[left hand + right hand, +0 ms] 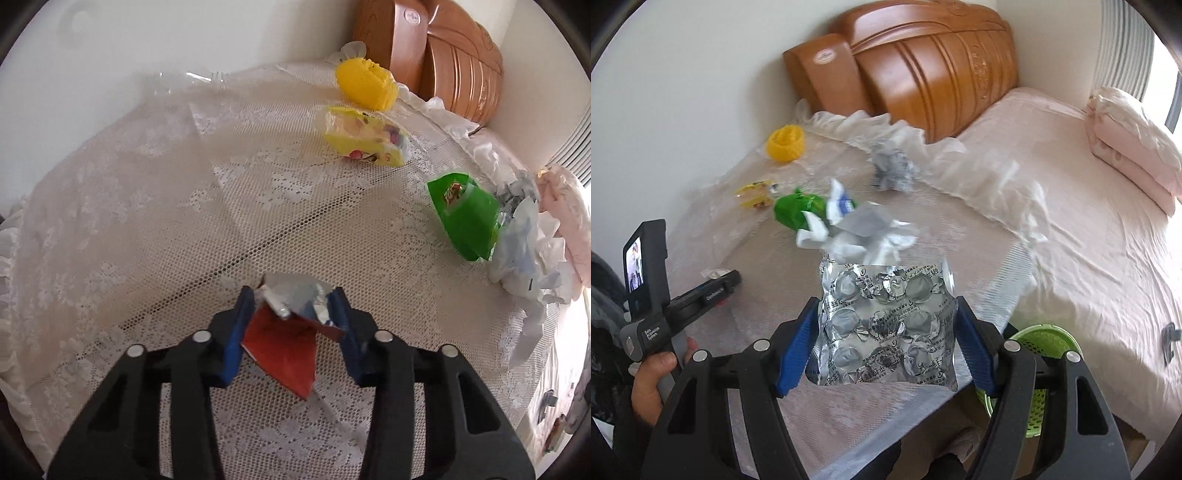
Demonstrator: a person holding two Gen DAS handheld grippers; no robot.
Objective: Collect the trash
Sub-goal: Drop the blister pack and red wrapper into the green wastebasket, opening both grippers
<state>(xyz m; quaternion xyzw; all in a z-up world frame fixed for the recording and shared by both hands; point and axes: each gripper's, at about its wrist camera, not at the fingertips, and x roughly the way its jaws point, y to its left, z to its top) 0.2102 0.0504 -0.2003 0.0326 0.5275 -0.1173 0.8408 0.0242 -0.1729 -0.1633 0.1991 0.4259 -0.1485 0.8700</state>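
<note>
While left hand-held gripper point(293, 312) pinches red wrapper point(282, 350), right hand-held gripper point(886, 325) clamps blister pack point(886, 325).

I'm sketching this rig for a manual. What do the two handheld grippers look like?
Both the left gripper and the right gripper have black linkage arms, silver pivot pins and blue fingertip pads. The left one carries a small lit screen and white lettering on its grey handle.

- Lace-covered worktop point(147, 229) fills the frame.
- On it: yellow cup point(365, 85) at top, yellow packet point(365, 138) below, green wrapper point(465, 218) and crumpled paper point(528, 254) at right.
</note>
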